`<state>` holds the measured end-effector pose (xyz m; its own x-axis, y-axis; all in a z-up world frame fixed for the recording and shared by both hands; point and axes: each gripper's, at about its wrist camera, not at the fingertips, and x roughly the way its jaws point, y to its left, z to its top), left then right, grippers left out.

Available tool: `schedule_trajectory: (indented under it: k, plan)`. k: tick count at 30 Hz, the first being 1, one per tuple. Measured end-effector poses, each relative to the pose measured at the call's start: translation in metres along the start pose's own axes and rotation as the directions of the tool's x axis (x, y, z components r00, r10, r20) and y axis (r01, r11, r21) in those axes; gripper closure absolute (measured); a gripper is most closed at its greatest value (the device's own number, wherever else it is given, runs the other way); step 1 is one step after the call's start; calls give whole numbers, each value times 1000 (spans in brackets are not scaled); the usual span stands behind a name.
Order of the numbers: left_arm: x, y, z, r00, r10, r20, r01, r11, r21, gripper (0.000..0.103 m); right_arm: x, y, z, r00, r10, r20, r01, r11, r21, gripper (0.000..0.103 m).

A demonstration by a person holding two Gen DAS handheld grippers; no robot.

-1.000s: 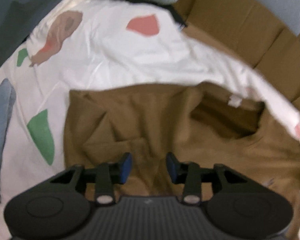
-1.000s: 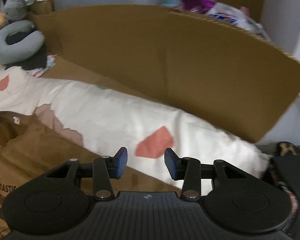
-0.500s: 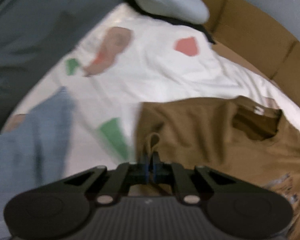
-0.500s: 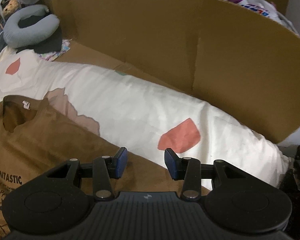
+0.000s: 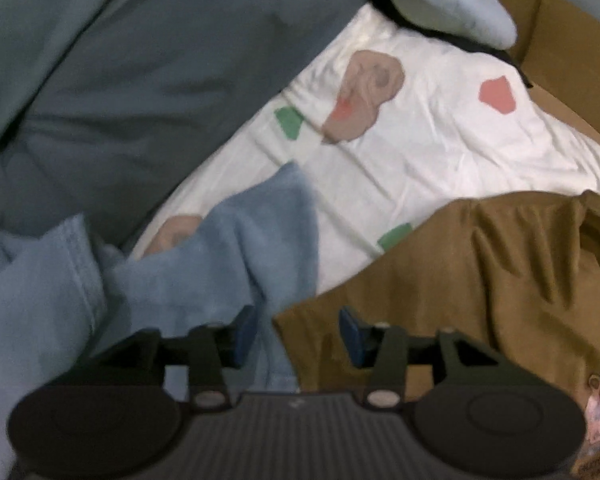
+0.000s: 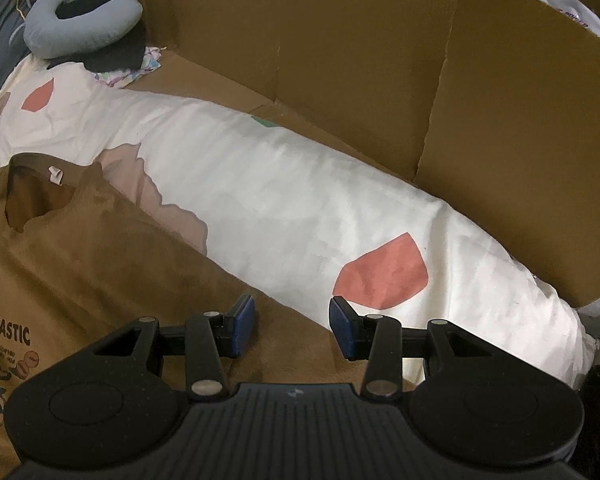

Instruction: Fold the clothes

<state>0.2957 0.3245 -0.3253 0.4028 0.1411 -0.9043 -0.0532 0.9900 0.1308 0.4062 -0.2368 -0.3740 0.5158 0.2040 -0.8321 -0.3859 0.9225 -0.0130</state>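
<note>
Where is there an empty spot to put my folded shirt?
Bare white sheet lies between the brown T-shirt and the cardboard wall. It's crowded near the grey neck pillow and the blue clothes.

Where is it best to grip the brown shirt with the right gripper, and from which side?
Probably the shirt's free edge lying on the white sheet, just ahead of the open right gripper. Come from above, over the sheet side: the cloth lies flat there and ends in a clean edge, so one finger could slide under.

Cardboard wall [image 6: 340, 60] blocks beyond — sheet [image 6: 292, 208] open.
</note>
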Motion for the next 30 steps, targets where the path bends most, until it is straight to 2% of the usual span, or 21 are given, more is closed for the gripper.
schedule_trajectory:
  k: [3,7,11,16,21,30]
  plan:
    - [1,-11,12,999,-38,14,38,999,26,55,2,-1,2,1000,20,-10,-20,999,-25,55]
    - [6,-38,28,995,-99,31,95,990,108,55,6,3,8,998,50,-29,-52,995,-83,57]
    - [14,-66,42,990,-139,39,131,978,164,55,10,-1,21,997,69,-14,-70,996,-59,60]
    - [24,-97,55,986,-158,49,144,965,221,55,27,-4,28,998,53,-21,-54,999,-5,64]
    - [37,-121,67,984,-173,50,154,952,264,55,32,10,15,997,60,-42,-62,997,-47,64]
    - [49,-139,74,985,-168,45,146,939,312,55,25,23,-1,997,59,-45,-62,994,-92,64]
